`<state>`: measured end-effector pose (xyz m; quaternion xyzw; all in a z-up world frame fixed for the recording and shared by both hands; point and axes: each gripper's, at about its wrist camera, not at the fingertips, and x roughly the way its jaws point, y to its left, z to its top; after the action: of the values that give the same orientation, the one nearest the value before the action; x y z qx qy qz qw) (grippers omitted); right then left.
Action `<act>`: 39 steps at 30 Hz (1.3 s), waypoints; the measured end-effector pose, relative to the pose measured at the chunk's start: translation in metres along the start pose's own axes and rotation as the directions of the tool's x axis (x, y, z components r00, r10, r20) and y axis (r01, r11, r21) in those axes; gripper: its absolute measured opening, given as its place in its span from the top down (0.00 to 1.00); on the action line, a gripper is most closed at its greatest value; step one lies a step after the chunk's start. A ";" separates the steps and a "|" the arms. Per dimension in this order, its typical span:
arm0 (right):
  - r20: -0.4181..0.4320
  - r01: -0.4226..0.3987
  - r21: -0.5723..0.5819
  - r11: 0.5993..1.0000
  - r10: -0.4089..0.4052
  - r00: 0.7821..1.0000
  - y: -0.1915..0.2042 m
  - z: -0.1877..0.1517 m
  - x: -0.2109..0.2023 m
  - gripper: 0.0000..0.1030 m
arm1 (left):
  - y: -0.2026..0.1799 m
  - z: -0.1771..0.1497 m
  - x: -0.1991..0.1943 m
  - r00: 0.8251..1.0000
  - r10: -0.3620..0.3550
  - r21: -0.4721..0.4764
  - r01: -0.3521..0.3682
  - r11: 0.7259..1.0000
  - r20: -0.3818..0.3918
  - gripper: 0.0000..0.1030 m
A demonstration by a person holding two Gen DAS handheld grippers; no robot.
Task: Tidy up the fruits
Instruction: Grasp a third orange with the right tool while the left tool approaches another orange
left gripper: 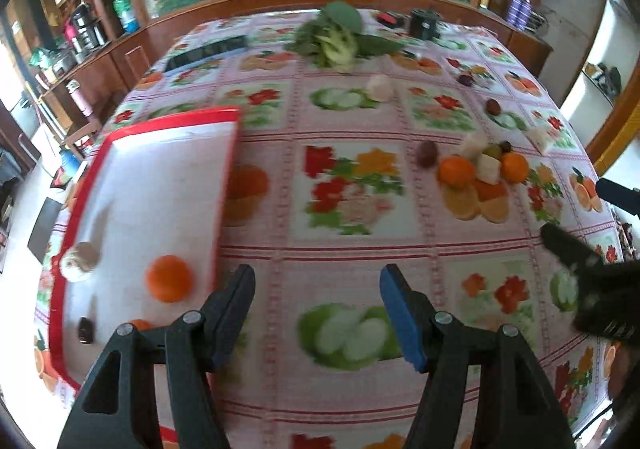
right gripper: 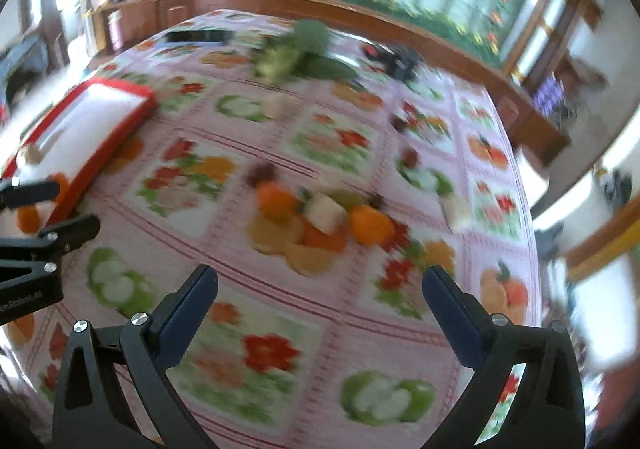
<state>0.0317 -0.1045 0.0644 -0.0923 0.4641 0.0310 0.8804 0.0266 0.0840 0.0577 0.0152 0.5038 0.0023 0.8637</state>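
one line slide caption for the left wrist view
Empty left tongs open over the tablecloth, between a red tray holding an orange and loose fruit.

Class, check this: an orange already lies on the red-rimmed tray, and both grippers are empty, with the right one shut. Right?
One error: the right gripper is open, as the right wrist view shows. The orange does lie on the tray, and the left gripper is empty too.

On my left gripper (right gripper: 40, 245) I read white letters, "enRobot.AI". Its start is cut off. Nothing else is legible.
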 end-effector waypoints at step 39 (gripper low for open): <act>0.062 -0.214 0.135 0.967 0.207 0.976 -0.071 0.009 0.057 0.09 | -0.083 0.063 0.082 0.989 -0.145 -0.140 0.144 0.980 0.004 0.34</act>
<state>0.0817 -0.1745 0.0324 0.0209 0.4513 0.0935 0.8872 0.1211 0.0013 0.0152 -0.0822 0.5048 -0.0249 0.8589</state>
